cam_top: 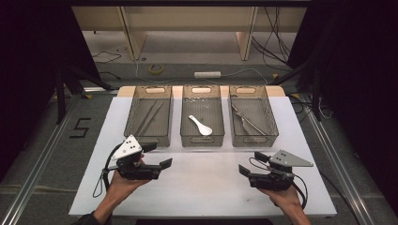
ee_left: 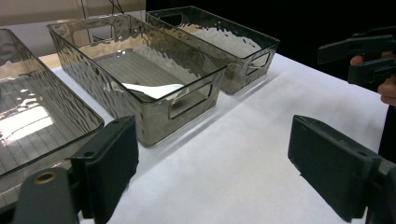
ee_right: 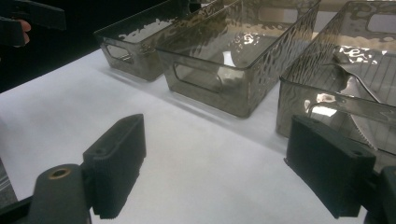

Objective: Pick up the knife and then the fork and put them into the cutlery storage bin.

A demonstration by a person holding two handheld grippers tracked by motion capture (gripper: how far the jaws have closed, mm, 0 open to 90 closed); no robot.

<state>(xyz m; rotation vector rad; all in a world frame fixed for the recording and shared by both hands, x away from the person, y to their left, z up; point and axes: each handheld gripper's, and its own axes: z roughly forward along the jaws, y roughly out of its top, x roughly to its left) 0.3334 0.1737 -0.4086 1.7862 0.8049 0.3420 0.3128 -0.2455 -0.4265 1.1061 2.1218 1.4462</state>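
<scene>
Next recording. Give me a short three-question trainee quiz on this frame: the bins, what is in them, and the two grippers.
1. How many smoked clear bins stand in a row on the white table?
2. True or false: the white spoon lies in the middle bin.
3. Which is right? A: both grippers open, holding nothing. B: the left gripper grips the spoon. C: the right gripper grips the metal utensils.

Key:
1. Three.
2. True; the left bin holds thin sticks, probably chopsticks, and the right bin holds the metal utensils.
3. A; both hover above the table in front of the bins.
</scene>
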